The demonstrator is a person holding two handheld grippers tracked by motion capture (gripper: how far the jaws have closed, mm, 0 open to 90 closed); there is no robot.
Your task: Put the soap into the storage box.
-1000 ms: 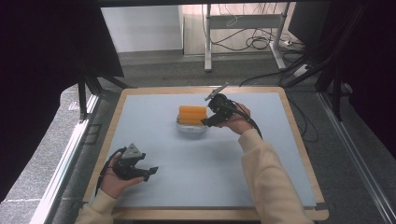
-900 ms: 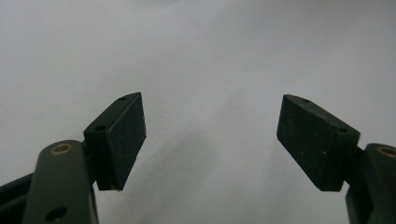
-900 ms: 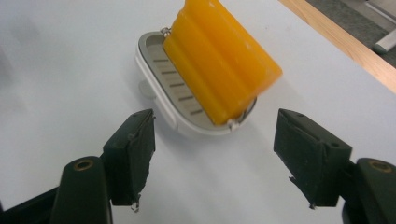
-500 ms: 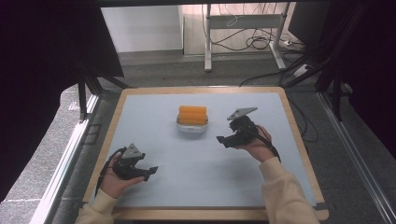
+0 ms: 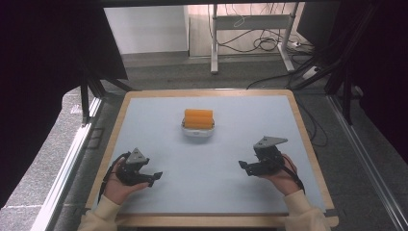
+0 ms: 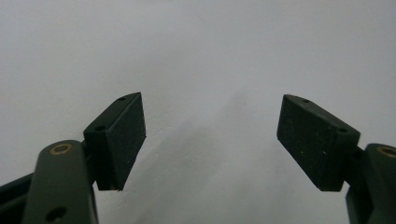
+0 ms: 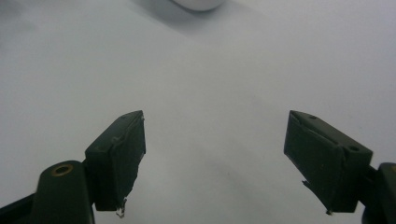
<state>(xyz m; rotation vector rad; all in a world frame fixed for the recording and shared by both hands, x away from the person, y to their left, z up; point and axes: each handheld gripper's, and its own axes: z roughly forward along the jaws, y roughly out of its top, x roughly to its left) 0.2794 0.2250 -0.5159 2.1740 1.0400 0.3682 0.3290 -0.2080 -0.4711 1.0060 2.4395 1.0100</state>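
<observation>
We record one table [image 5: 144,110] with a pale blue-grey top framed in light wood, seen from the high view with the person's forearms entering at the bottom edge. Near the middle of the top, toward the far side, we list one white bowl [image 5: 197,133], and resting on its rim one orange block [image 5: 198,118] with a ribbed upper face; the block covers most of the bowl's opening. At the near left we note the left gripper [image 5: 155,175], held low over the surface in the person's left hand [image 5: 118,185], its jaws pointing toward the table's centre. In the left gripper view its two black jaws stand wide apart with bare tabletop between them, nothing held. At the near right we note the right gripper [image 5: 243,166], held in the right hand [image 5: 281,175], grey three-cornered plate uppermost, jaws pointing left across the table. In the right gripper view [image 7: 212,163] its jaws likewise stand spread, empty, with plain surface between the pads and the lower rim of the white bowl [image 7: 198,3] just visible at the top edge. Both grippers sit well apart from the bowl and from each other. Beyond the table we log a grey floor with a metal stand [image 5: 250,21] and loose cables [image 5: 269,43].
</observation>
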